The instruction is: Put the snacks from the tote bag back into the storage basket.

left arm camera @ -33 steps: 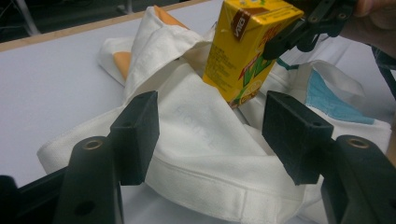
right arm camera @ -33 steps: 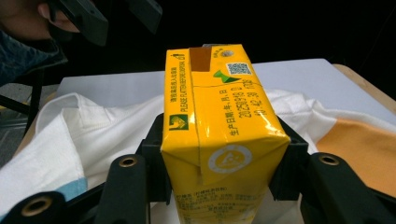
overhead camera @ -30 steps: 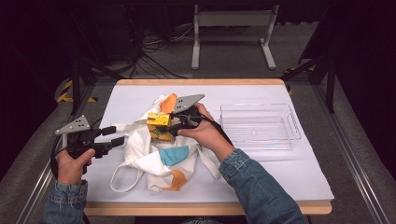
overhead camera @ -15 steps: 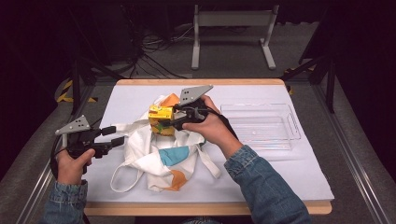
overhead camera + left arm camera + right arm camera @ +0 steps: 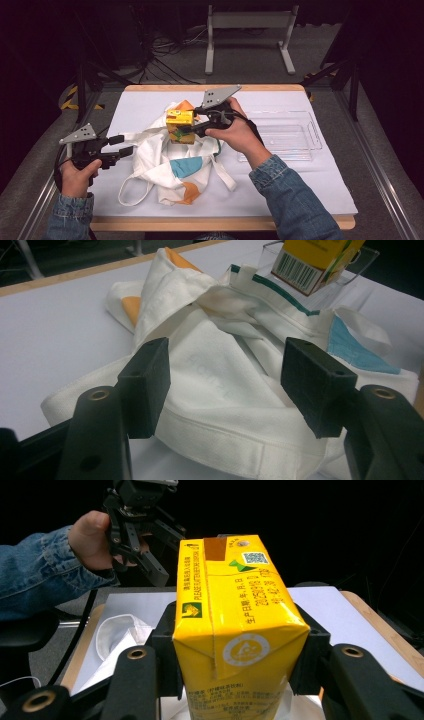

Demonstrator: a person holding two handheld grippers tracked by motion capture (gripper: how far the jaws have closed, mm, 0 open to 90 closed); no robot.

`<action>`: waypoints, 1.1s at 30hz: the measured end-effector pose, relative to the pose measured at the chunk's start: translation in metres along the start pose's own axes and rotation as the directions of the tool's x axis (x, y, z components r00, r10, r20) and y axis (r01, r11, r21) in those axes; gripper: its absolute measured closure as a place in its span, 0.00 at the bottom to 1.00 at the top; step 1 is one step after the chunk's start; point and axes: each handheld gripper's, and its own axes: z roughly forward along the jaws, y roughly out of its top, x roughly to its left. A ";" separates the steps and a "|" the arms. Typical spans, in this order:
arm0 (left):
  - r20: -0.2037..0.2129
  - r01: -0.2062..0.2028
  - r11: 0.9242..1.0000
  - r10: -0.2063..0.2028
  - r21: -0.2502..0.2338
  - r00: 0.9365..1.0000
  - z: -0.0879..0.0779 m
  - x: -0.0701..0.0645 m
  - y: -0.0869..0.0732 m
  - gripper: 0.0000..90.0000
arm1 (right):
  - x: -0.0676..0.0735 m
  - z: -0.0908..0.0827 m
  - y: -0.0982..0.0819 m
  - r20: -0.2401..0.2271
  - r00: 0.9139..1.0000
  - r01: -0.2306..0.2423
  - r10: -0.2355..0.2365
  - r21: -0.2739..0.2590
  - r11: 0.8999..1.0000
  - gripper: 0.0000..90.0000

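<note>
A yellow drink carton (image 5: 180, 126) hangs upright above a crumpled white tote bag (image 5: 172, 162), with my right gripper (image 5: 186, 125) shut on it. In the right gripper view the carton (image 5: 235, 630) sits squeezed between both black pads. My left gripper (image 5: 126, 145) stays low at the bag's left edge, its jaws apart. In the left gripper view those jaws (image 5: 225, 385) frame a fold of the bag (image 5: 220, 390) without pressing it, and the carton (image 5: 315, 262) hangs beyond.
A clear plastic tray (image 5: 287, 137) lies to the right of the bag on the white table cover (image 5: 310, 190). The wooden table edge (image 5: 220, 222) runs along the front. Stands and cables sit on the dark floor behind the table.
My right gripper has lifted the carton up and away from the bag's opening. The left hand has stayed where it was.
</note>
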 end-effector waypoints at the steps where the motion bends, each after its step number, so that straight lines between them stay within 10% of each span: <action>1: -0.002 0.000 1.000 0.000 -0.003 1.000 0.000 0.000 0.000 0.41 | 0.000 -0.003 0.000 0.000 1.000 0.000 0.000 -0.002 1.000 0.57; 33: -0.019 0.002 1.000 -0.003 -0.023 1.000 -0.003 -0.002 -0.001 0.39 | -0.013 -0.106 -0.008 0.122 0.992 -0.023 0.026 -0.026 0.999 0.57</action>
